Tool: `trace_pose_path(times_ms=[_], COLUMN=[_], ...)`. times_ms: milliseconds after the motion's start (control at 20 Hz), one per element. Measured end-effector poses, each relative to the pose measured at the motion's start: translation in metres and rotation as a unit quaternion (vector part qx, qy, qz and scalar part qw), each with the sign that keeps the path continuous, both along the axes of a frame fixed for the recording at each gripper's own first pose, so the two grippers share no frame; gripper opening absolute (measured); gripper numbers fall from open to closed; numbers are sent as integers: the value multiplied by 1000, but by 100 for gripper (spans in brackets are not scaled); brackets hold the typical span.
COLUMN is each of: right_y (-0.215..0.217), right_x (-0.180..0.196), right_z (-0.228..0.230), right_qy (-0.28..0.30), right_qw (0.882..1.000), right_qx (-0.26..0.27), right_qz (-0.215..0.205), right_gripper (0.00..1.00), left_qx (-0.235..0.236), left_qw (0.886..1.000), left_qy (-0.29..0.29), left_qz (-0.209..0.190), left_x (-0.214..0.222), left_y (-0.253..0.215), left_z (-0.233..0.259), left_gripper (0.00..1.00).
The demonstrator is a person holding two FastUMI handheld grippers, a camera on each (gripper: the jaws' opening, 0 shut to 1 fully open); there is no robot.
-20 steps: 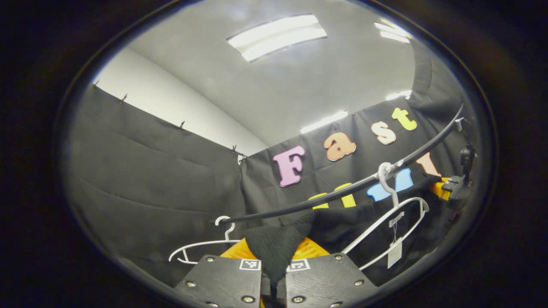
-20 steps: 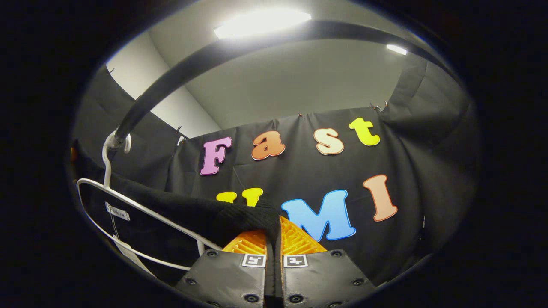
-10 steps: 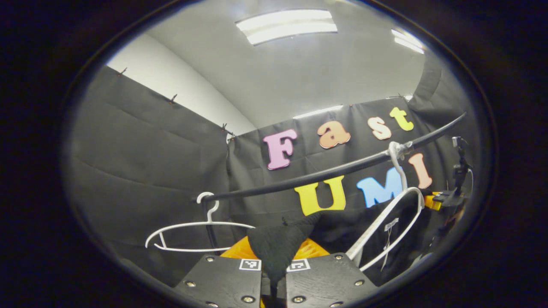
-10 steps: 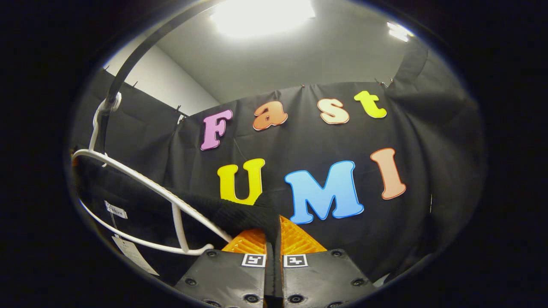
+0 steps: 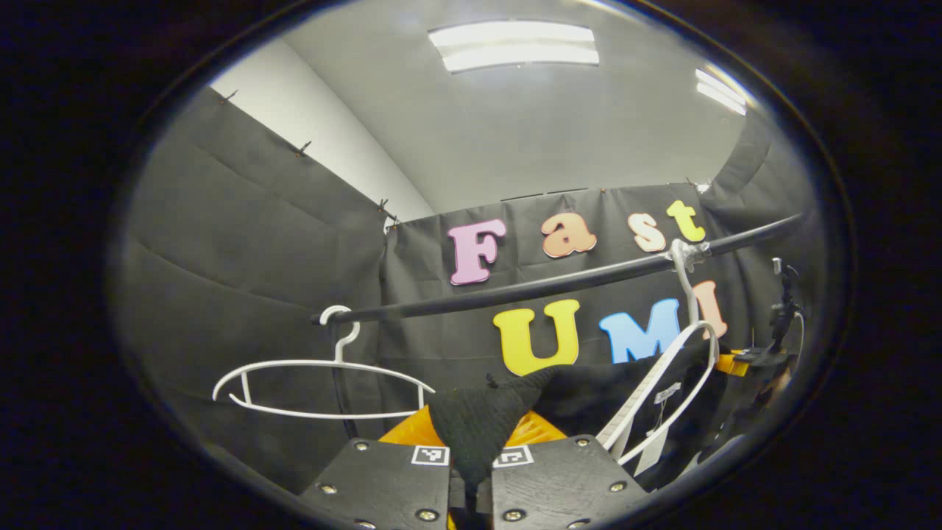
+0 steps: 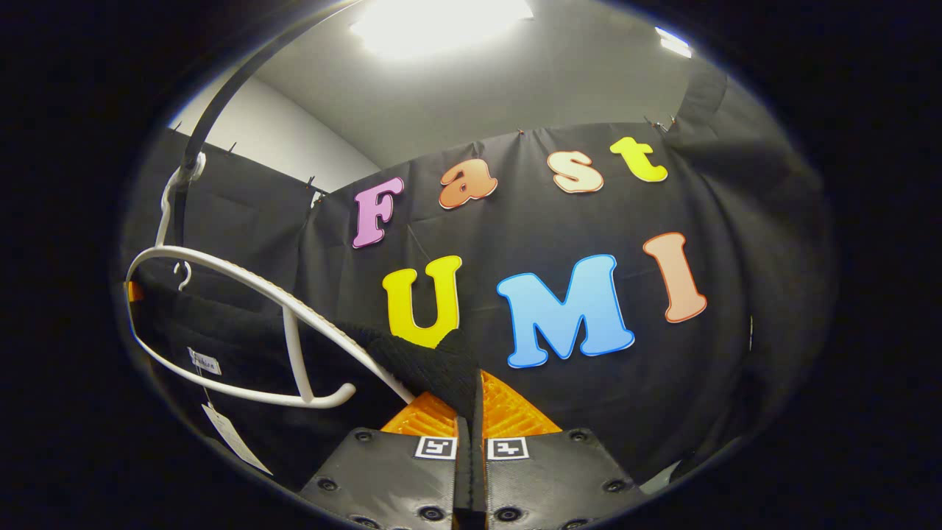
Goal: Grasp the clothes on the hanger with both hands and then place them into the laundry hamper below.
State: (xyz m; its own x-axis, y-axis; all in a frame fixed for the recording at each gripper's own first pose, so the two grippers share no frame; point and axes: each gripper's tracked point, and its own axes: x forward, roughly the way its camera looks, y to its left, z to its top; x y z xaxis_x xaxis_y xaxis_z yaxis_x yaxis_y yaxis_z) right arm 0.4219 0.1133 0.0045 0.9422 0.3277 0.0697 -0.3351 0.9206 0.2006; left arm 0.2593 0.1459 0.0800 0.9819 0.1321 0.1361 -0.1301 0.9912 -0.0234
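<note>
A black knit garment (image 5: 589, 394) stretches between my two grippers, below the black rail (image 5: 530, 288). My left gripper (image 5: 471, 434) is shut on one corner of it, the cloth bunched between the fingers. In the right gripper view, my right gripper (image 6: 469, 408) is shut on the other end of the garment (image 6: 412, 361). The white hanger (image 6: 250, 324) it came from still hooks on the rail (image 6: 213, 110), its shoulder bare above the cloth; a paper tag (image 6: 232, 438) dangles under it. In the left gripper view the same hanger (image 5: 677, 375) hangs at the right, with the other gripper (image 5: 765, 353) behind it.
A second white hanger (image 5: 324, 375), with nothing on it, hangs at the left end of the rail. Black cloth walls close the booth on the left, back and right. Ceiling lights (image 5: 515, 46) glow overhead.
Both grippers have come down with the garment, so the rail and hangers sit higher in the views. The cloth has slid down off the hanger's shoulder. Both grips are unchanged.
</note>
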Motion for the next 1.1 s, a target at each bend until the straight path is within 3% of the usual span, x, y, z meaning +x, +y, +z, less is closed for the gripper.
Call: trace_pose_path(times_ms=[350,600,800,1100], right_y=[7,8,22,13], right_x=[-12,-19,-24,-49], right_z=[-18,-25,-53,-104], right_qy=[78,103,189,205], right_qw=[992,986,963,968], right_qx=[76,97,149,101], right_qz=[70,87,123,101], right_gripper=[1,1,1,1], left_qx=[-57,-96,-119,-92], left_qw=[997,992,989,989], left_qy=[-2,7,37,97], left_qz=[-59,-82,-76,-65], left_x=[3,5,8,-13], left_y=[1,11,19,11], left_z=[-9,-21,-48,-111], left_gripper=[6,7,7,7])
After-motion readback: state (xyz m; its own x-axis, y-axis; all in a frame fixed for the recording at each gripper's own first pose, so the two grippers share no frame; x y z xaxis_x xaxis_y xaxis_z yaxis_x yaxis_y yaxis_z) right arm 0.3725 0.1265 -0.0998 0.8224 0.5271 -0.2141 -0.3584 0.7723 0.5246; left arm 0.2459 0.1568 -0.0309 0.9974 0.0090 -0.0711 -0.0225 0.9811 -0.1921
